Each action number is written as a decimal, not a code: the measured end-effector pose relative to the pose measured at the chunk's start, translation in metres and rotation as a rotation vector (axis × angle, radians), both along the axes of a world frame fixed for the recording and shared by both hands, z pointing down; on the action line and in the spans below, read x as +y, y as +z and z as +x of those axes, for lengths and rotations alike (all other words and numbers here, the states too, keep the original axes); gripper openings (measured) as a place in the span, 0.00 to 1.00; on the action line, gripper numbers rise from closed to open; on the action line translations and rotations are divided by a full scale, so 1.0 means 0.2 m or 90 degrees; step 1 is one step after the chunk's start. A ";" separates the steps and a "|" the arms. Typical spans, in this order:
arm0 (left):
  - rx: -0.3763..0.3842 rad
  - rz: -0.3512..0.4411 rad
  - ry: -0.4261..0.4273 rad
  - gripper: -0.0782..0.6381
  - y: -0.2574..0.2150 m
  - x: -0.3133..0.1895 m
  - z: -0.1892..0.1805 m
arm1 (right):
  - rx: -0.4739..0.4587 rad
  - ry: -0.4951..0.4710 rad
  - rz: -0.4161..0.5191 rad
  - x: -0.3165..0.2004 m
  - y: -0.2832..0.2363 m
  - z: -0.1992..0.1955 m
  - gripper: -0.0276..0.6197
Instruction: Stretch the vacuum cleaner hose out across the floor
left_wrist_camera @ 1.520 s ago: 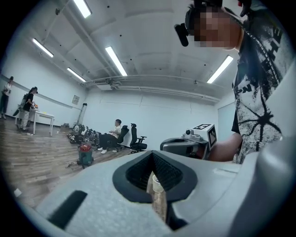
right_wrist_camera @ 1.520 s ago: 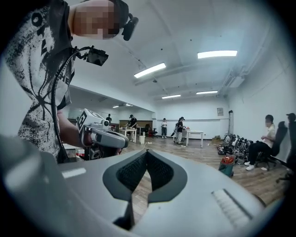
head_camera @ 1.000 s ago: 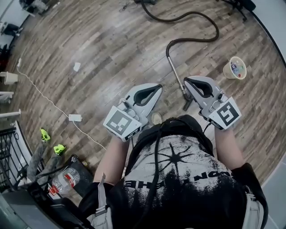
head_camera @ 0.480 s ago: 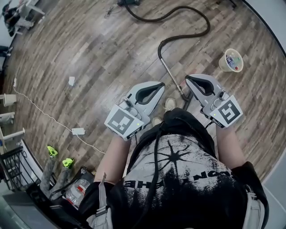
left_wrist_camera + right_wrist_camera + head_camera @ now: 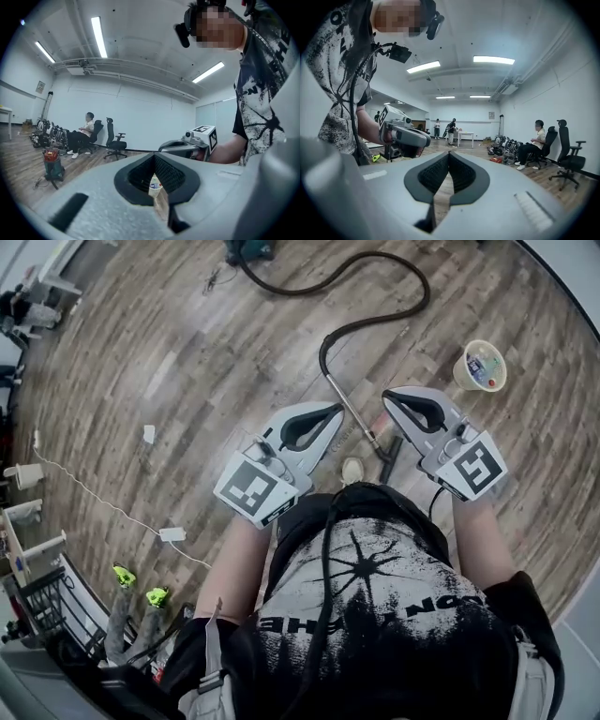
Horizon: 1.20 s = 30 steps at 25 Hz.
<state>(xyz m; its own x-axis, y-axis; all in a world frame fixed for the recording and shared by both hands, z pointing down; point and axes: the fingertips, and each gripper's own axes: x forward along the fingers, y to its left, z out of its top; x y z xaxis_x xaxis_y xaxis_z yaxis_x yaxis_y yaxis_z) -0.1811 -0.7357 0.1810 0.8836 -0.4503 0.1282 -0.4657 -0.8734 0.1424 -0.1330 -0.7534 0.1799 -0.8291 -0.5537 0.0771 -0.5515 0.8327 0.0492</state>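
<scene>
left tongs point(image 5: 330, 410) and right tongs point(image 5: 390, 396) are both closed and empty above the wooden floor point(image 5: 187, 352). the dark vacuum hose point(image 5: 375, 320) snakes from the far canister point(image 5: 248, 249) to a metal wand point(image 5: 349, 413) lying between them. at far right, a pale tub point(image 5: 480, 366) holds small colourful items.

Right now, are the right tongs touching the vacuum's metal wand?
Apart. The right gripper view shows the right tongs shut with nothing between them, and the head view shows bare floor between them and the wand.
</scene>
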 end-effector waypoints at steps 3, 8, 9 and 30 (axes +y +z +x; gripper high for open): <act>0.000 -0.004 0.015 0.11 0.00 -0.06 0.07 | 0.000 0.021 -0.012 -0.04 0.02 0.09 0.05; -0.007 -0.006 0.047 0.11 0.03 -0.15 0.16 | 0.015 0.061 -0.040 -0.09 0.11 0.22 0.05; -0.009 -0.007 0.053 0.11 0.04 -0.17 0.17 | 0.015 0.068 -0.042 -0.10 0.12 0.23 0.05; -0.008 -0.026 0.282 0.11 0.18 -0.87 -0.09 | 0.089 0.320 -0.102 -0.64 0.32 0.07 0.05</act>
<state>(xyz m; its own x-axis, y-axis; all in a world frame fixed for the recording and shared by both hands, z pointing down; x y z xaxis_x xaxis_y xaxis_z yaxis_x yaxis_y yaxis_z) -0.2001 -0.9097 0.2174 0.9885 -0.0224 0.1498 -0.0492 -0.9828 0.1779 -0.1194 -0.8818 0.2438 -0.4411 -0.8515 0.2834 -0.8808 0.4713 0.0452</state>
